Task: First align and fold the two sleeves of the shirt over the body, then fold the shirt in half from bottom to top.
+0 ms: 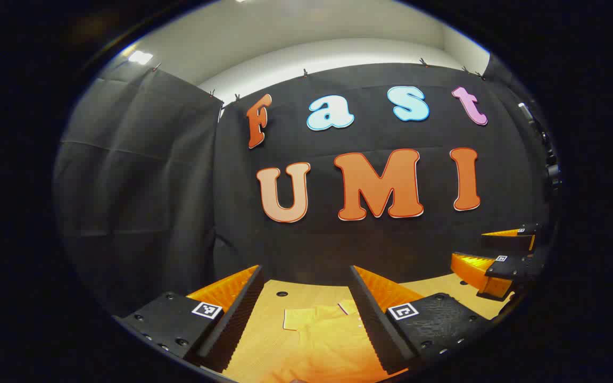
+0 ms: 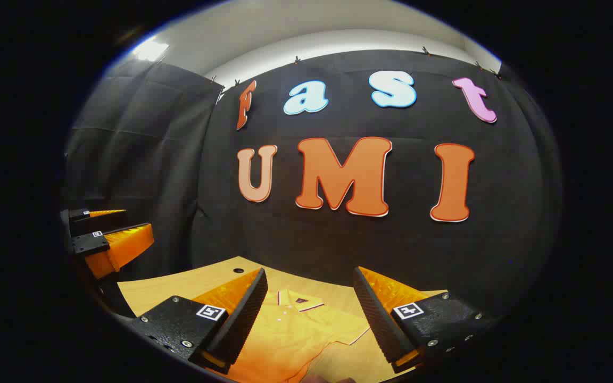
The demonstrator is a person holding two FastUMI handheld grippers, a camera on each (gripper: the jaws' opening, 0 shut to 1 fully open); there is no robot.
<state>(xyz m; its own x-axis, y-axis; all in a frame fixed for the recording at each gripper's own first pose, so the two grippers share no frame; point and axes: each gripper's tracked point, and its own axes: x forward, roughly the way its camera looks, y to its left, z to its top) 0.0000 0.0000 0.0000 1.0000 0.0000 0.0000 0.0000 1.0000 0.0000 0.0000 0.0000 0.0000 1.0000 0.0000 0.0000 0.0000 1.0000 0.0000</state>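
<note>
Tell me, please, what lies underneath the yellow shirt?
The yellow shirt lies on a light wooden table, bare beside the collar and at the far edge. Whatever sits directly beneath the cloth is covered and cannot be seen.

The left gripper is held level, pointing forward, its two fingers spread wide with nothing between them. The right gripper is posed the same way, fingers apart and empty. In the left gripper view the right gripper shows at the far right edge, roughly level with it, jaws apart. In the right gripper view the left gripper shows at the far left edge, likewise parted. The two are well apart, side by side.
</note>
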